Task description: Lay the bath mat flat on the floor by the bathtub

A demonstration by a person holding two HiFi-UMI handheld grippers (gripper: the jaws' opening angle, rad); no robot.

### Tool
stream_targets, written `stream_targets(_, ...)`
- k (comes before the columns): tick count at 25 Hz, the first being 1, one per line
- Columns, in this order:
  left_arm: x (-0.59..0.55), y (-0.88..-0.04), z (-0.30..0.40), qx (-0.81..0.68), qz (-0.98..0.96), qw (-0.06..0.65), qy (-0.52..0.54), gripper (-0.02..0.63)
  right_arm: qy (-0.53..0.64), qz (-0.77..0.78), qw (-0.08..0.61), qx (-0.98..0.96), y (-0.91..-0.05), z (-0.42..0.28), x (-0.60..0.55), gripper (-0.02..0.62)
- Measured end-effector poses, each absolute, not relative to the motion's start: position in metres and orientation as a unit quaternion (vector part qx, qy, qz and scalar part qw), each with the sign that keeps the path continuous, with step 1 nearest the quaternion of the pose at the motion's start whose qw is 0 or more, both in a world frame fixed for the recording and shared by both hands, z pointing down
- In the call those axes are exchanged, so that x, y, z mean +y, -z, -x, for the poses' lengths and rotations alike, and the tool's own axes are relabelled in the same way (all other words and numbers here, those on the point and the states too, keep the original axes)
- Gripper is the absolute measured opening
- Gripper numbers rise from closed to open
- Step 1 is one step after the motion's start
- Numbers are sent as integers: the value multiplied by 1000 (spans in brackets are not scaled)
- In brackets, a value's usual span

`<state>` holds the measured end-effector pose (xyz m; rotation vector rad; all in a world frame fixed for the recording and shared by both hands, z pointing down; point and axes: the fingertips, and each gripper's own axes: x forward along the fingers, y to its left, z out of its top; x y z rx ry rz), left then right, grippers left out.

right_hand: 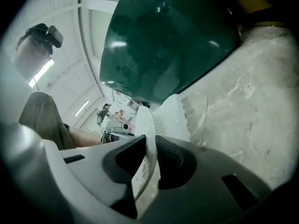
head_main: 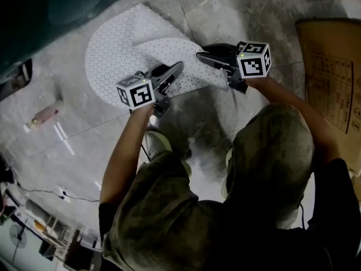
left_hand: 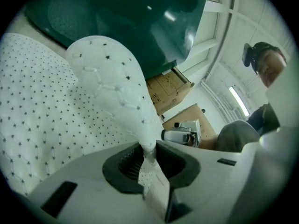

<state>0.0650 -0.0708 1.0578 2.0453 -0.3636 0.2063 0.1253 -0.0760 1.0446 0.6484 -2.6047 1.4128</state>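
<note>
Both grippers are clamped on the near edge of the bath mat (head_main: pixel 110 55). The left gripper (head_main: pixel 176 69) has a bunched fold of it pinched between its pads, and the right gripper (head_main: pixel 204 57) is squeezing a thin bit of hem. The two sit pretty close together

What matters for the next move: the rest of the mat lies straight ahead of both grippers, toward the dark green bathtub (head_main: pixel 51 16). Its long side runs roughly across the head view. The far, rounded part is already down on the marble floor (head_main: pixel 73 123). The near part is lifted and flopped over in a flap, so it's not flat yet. I'd guess the edge wants pulling back toward the person and spreading sideways

The mat itself is white, quilted, covered in little dark dots, soft and floppy
</note>
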Motion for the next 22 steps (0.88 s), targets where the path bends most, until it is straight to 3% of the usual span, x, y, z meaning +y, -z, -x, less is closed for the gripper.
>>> stream_targets(8, -80, -1054, -81, -143, -853, 496, -76, 160, -444, -276, 14, -852, -1027, -157, -88, 64)
stream_targets(13, -84, -1063, -74, -155, -869, 457, -113, 158, -418, -376, -11, -827, -1024, -213, -114, 63)
stream_targets(22, -89, -1107, -35, -240, -839, 449, -194, 116, -390, -528, 58, -752, -1077, -323, -148, 61)
